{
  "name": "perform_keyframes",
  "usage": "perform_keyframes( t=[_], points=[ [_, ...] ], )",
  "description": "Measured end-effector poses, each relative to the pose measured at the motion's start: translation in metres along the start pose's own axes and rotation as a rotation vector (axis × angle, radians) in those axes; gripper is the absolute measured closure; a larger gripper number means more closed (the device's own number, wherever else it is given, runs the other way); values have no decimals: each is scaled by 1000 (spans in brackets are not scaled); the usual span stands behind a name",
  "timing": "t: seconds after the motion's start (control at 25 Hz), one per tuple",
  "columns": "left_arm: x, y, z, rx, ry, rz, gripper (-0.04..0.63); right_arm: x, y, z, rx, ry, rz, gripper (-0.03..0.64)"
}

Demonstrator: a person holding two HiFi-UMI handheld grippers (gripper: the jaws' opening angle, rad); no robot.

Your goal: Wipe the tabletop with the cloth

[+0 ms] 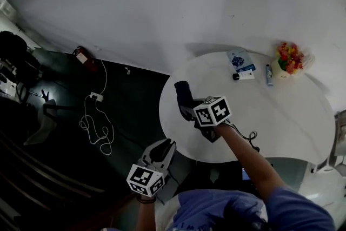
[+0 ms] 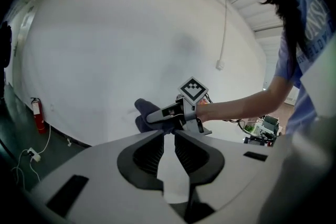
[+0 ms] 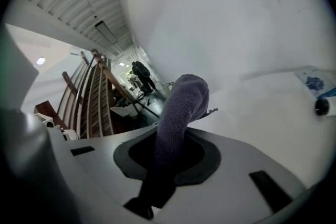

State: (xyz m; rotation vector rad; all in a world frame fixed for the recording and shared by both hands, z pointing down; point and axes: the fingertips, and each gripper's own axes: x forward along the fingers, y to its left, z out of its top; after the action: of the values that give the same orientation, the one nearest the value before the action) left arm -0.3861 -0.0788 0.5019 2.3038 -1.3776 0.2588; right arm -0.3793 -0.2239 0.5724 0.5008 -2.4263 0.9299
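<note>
Cloth (image 1: pixel 183 90), dark and knitted, pinched between the jaws of the right gripper (image 1: pixel 187 104), over the left part of the round white bench (image 1: pixel 281 116), close to its rim; contact with the top not clear. Ahead and to the right of it, wide bare bench top out to the far rim. Clustered at that far side, well apart from the cloth: a packet (image 1: pixel 238 58), a tube (image 1: pixel 244 76), a bottle (image 1: pixel 269 74) and flowers (image 1: pixel 290 58). Left gripper (image 1: pixel 164 146) off the bench, just beyond its near-left edge, over dark floor (image 1: pixel 135 100), jaws a sliver apart with nothing between. Only in the head view: a cable (image 1: pixel 96 121) and a red extinguisher (image 1: pixel 82 55) on the floor by the wall (image 1: pixel 162 2). Only in the right gripper view: the cloth (image 3: pixel 181 113) rising from between the jaws and arching over, with wooden rails (image 3: pixel 100 94) off past the bench edge. Only in the left gripper view: the right gripper (image 2: pixel 157 117) side-on, cloth (image 2: pixel 143 110) bunched at its tip, a bare arm (image 2: pixel 236 107) behind.
</note>
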Motion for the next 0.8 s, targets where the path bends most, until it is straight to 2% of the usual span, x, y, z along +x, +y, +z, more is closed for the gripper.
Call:
perform_keyframes(
  t=[0.2, 0.32, 0.48, 0.8],
  points=[
    [-27, 19, -12, -48, -18, 66, 532, 66, 51, -6, -18, 62, 107, 543],
    [-38, 25, -21, -71, -12, 96, 532, 82, 57, -16, -14, 108, 113, 543],
    [-29, 17, -25, -81, -1, 78, 534, 71, 22, -37, -11, 146, 36, 543],
    [37, -34, 6, 10, 9, -93, 534, -24, -72, -53, 95, 81, -120, 543]
  ],
)
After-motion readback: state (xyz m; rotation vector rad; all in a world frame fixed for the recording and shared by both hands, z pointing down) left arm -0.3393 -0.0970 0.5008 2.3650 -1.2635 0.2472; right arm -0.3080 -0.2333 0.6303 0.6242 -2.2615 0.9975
